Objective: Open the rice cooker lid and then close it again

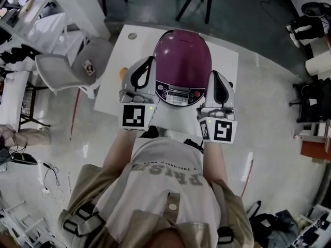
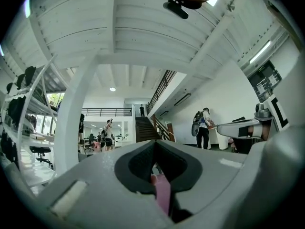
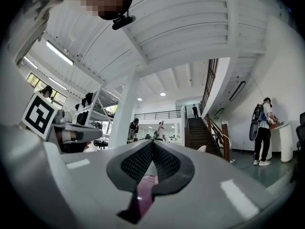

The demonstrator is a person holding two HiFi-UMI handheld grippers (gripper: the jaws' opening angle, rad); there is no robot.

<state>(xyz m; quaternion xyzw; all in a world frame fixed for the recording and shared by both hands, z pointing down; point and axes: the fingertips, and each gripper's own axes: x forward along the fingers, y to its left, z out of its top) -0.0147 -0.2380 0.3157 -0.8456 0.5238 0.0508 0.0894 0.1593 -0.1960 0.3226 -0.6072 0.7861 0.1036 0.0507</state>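
The rice cooker with a glossy purple domed lid [image 1: 182, 58] sits on the white rectangular table [image 1: 115, 84] straight in front of the person, its lid down and its silver control panel [image 1: 178, 93] facing them. The left gripper [image 1: 149, 63] stands just beside the cooker's left flank and the right gripper [image 1: 214, 76] just beside its right. Each gripper's own view shows its dark ribbed pads pressed together with nothing caught between them – left [image 2: 153, 149], right [image 3: 152, 147].

With the lid flat and neither gripper on it, this looks like either the approach before opening or the rest after closing – I cannot tell which. If opening lies ahead, it calls for one closed tip to press the release near the panel while the other steadies the body.

The panel's print is too small to read. The pale shirt [image 1: 173, 182] carries block lettering, upside-down and not surely legible. Each gripper's cube bears a black square marker [image 1: 132, 116].
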